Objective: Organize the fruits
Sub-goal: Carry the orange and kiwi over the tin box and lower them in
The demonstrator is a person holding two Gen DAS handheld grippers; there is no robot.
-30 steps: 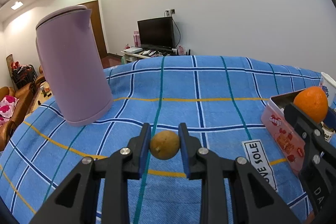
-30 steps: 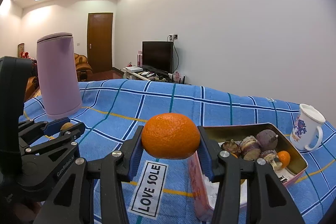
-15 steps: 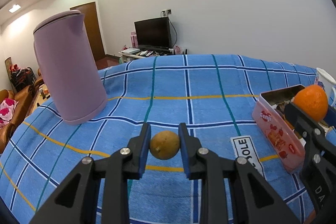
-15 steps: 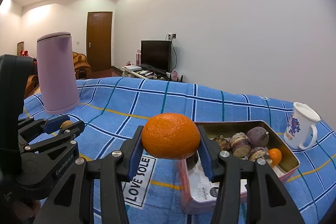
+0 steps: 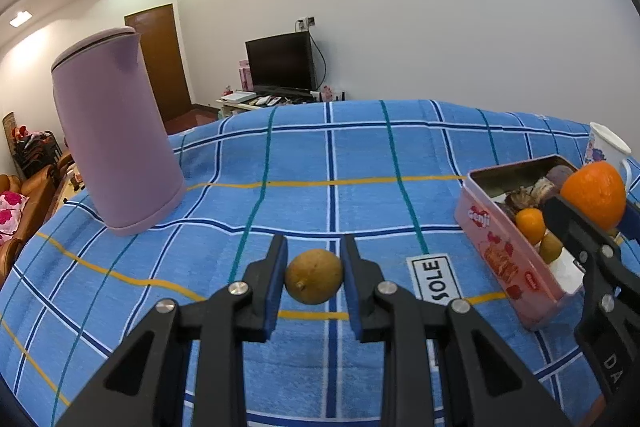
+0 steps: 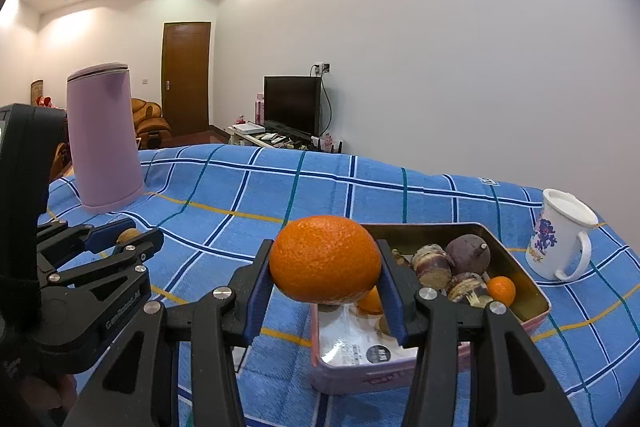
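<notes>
My left gripper [image 5: 314,277] is shut on a small yellow-brown round fruit [image 5: 314,281], held above the blue checked cloth [image 5: 320,155]. My right gripper [image 6: 325,269] is shut on a large orange [image 6: 325,264], hanging over the near end of a pink tin box [image 6: 352,373]. The box holds purple-brown tubers [image 6: 468,253], a small orange fruit [image 6: 501,290] and a paper at its near end. In the left wrist view the pink box [image 5: 506,267] lies at the right, with the orange [image 5: 594,194] and right gripper over it. The left gripper [image 6: 120,239] shows at the left of the right wrist view.
A tall lilac kettle [image 5: 114,131] stands on the cloth at the back left. A white mug [image 6: 560,233] with a printed picture stands right of the box. A "LOVE SOLE" label [image 5: 436,277] is sewn on the cloth. A television and sofa lie beyond the table.
Both grippers have drifted right with their fruits. The orange now hangs over the pink box's near end instead of left of it. The kettle has slid left in both views.
</notes>
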